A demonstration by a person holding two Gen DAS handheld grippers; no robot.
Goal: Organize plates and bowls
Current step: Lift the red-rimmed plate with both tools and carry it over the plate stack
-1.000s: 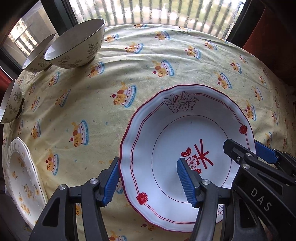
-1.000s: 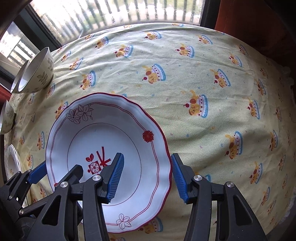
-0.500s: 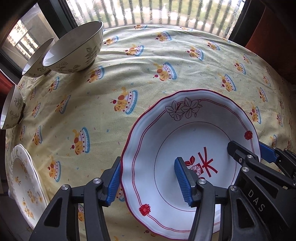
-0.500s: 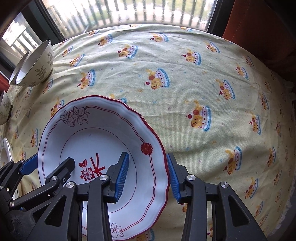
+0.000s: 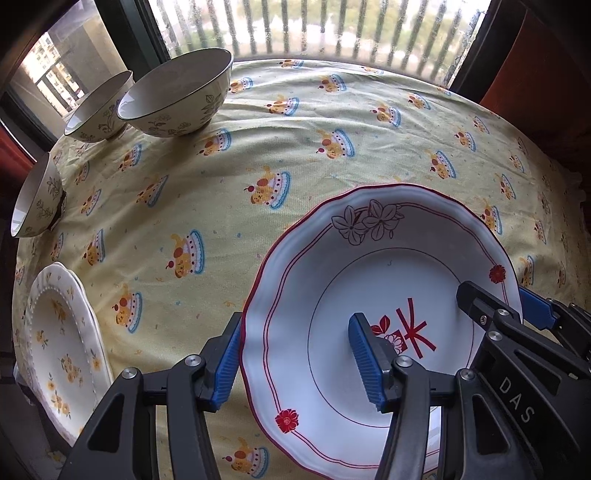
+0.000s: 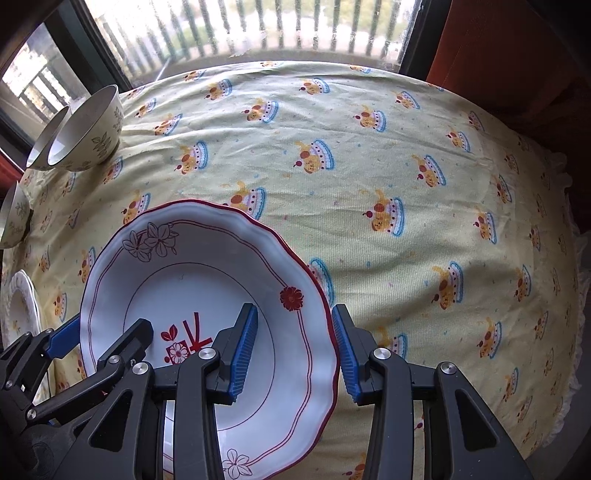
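A white deep plate with a red scalloped rim (image 5: 369,280) (image 6: 192,280) hangs just above the yellow tablecloth, held from both sides. My left gripper (image 5: 295,326) is shut on its left rim, one blue pad outside and one in the well. My right gripper (image 6: 294,314) is shut on the opposite rim in the same way. Each gripper shows in the other's view, the right gripper (image 5: 517,314) at the plate's far rim and the left gripper (image 6: 92,339) at the lower left. Three floral bowls (image 5: 173,96) (image 5: 98,110) (image 5: 35,199) stand at the far left.
A white plate with yellow flowers (image 5: 59,332) lies at the table's left edge, near the held plate. The tablecloth (image 6: 406,184) spreads wide to the right and back. A barred window (image 6: 258,26) runs behind the table, with an orange curtain (image 6: 498,55) at the right.
Both grippers' pads closed in on the plate's rim. The plate has come up off the cloth with them, and the table looks farther away.
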